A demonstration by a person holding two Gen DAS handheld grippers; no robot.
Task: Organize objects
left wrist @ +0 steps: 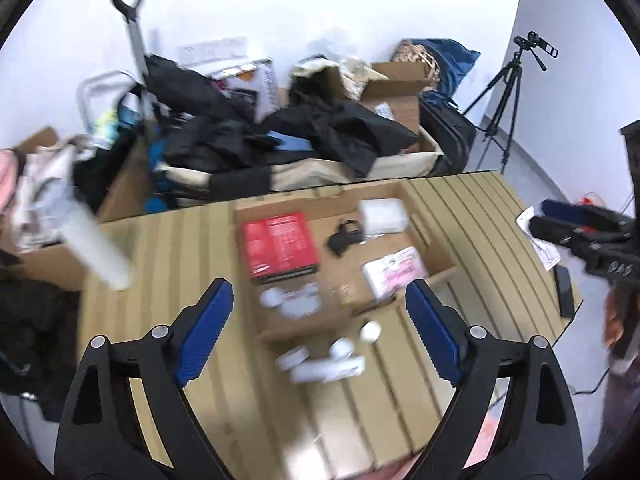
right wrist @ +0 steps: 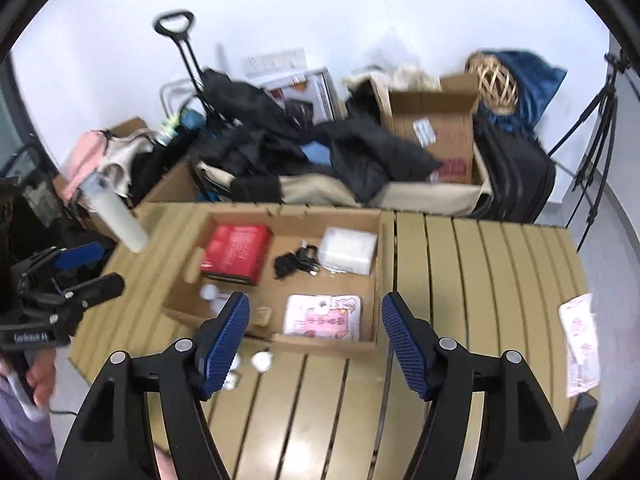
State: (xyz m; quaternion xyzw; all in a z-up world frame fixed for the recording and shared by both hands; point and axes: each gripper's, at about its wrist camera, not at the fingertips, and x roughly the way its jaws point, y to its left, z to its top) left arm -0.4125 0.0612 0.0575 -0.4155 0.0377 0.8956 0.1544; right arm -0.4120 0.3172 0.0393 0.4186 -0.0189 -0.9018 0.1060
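A shallow cardboard box (right wrist: 380,248) (left wrist: 440,256) lies on the slatted tan table (right wrist: 480,264) (left wrist: 180,248). It holds a red box (right wrist: 236,254) (left wrist: 280,244), a black cable bundle (right wrist: 294,264) (left wrist: 344,236), a white packet (right wrist: 348,250) (left wrist: 382,216) and a pink packet (right wrist: 324,316) (left wrist: 394,272). Small white items (right wrist: 262,360) (left wrist: 340,348) lie on the table in front of the box. My left gripper (left wrist: 320,312) is open and empty above them; it also shows in the right wrist view (right wrist: 94,270). My right gripper (right wrist: 316,320) is open and empty above the box's near edge.
A white tube (right wrist: 120,216) (left wrist: 96,248) leans at the table's left. A pink leaflet (right wrist: 580,344) and a dark phone (left wrist: 564,292) lie at the table's right edge. Behind the table are boxes, dark clothes (right wrist: 360,152), a trolley handle (right wrist: 176,24) and a tripod (left wrist: 504,92).
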